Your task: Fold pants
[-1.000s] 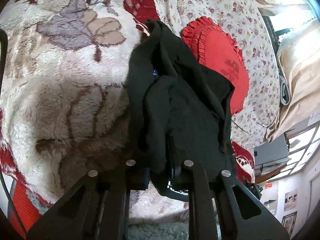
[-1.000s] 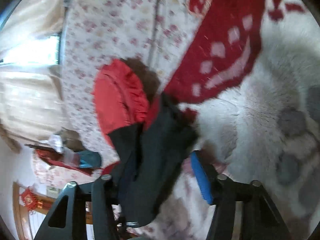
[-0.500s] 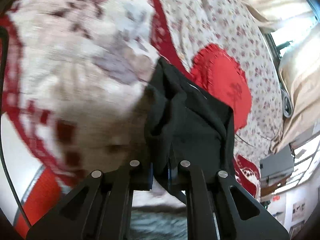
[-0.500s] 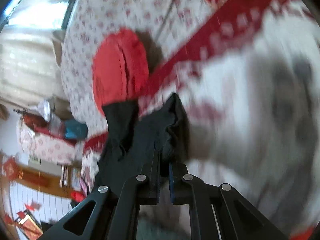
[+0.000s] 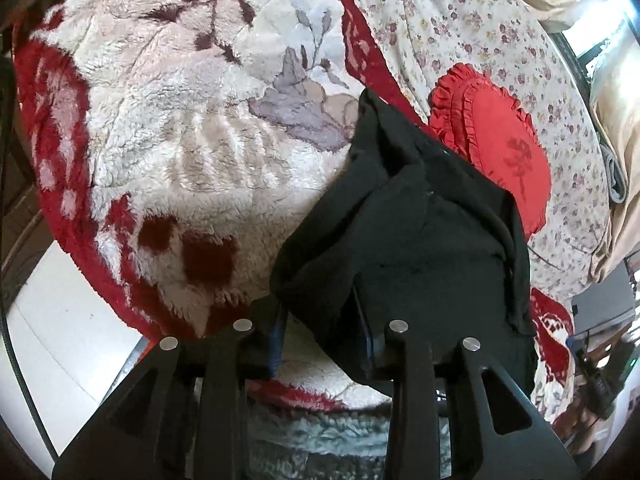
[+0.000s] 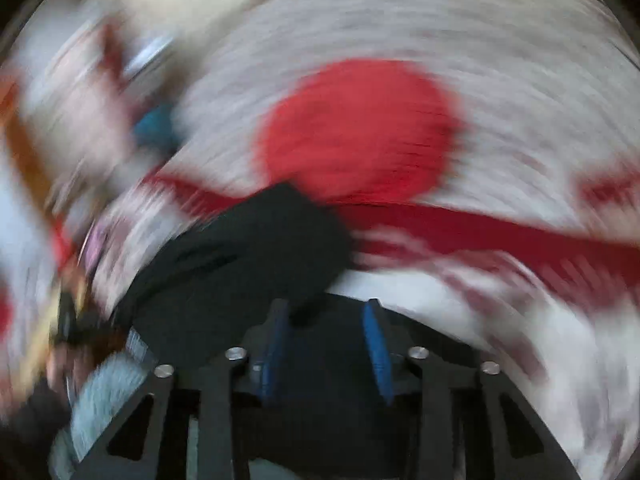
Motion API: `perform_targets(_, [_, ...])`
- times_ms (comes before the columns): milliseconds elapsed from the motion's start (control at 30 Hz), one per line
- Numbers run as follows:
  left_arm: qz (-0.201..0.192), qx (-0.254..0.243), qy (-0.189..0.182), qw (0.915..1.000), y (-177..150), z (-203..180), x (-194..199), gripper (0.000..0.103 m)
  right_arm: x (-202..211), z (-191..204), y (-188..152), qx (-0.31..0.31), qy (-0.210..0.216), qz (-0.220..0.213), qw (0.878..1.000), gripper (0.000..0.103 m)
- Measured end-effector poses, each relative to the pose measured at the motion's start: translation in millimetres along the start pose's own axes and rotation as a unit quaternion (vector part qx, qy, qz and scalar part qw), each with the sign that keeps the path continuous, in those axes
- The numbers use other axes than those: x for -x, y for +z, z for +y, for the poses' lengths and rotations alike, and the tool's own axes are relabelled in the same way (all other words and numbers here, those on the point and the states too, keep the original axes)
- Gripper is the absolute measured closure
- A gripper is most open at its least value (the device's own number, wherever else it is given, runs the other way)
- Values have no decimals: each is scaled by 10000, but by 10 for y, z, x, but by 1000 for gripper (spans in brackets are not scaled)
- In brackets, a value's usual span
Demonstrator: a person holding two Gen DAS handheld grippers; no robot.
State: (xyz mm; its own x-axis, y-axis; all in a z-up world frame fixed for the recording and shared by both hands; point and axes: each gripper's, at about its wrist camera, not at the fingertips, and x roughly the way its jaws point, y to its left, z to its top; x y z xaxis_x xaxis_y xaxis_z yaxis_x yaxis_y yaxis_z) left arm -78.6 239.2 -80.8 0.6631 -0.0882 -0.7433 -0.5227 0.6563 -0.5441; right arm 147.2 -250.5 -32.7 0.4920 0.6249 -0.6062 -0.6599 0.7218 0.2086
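Jaws spread on both grippers, left gripper and right gripper; black pants released, bunched mid-frame; regrasp needed for next fold.

The left gripper is matte black plastic — two fingers carried on angled struts with triangular cut-outs, four round silver screw heads spaced across the linkage, and thin blue pads lining the inner faces. The right gripper has the same black frame, four silver screws and brighter blue pads — its surroundings are motion-blurred.
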Motion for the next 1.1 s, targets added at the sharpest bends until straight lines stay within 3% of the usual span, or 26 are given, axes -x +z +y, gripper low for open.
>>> perform_targets(100, [-37,96,-75,9999,-24,34,32,71,-571,488,187,1045,677,721,9896,64])
perform_targets(233, [-25,155,-78,9998,-47,115,74,70,-1260,788,230,1751,535,1326,9741,64])
perform_targets(367, [-66,116,-30,9999,-61,160,94,70,-1687,824,122,1758,193,1871,9663,64])
perform_targets(433, [-135,8,96,9999,-62,103,113,70,-1644,807,154,1483,209,1728,9735,72])
perform_targets(500, [-263,-94,228,9994,-61,45,139,70,-1620,721,215,1097,251,1644,9800,96])
perform_targets(667, [-512,-10,435,9977,-30,52,250,70,-1249,516,440,417,298,863,9949,99])
perform_targets(800, [-741,216,616,9951,54,130,417,70,-727,287,720,-312,535,133,9980,100])
perform_targets(933, [-1006,244,585,9929,137,128,572,70,-134,157,1002,-956,951,-483,9897,100])
perform_targets(1100, [-925,54,362,9950,141,-41,556,70,498,32,1164,-1490,1594,-840,9723,100])
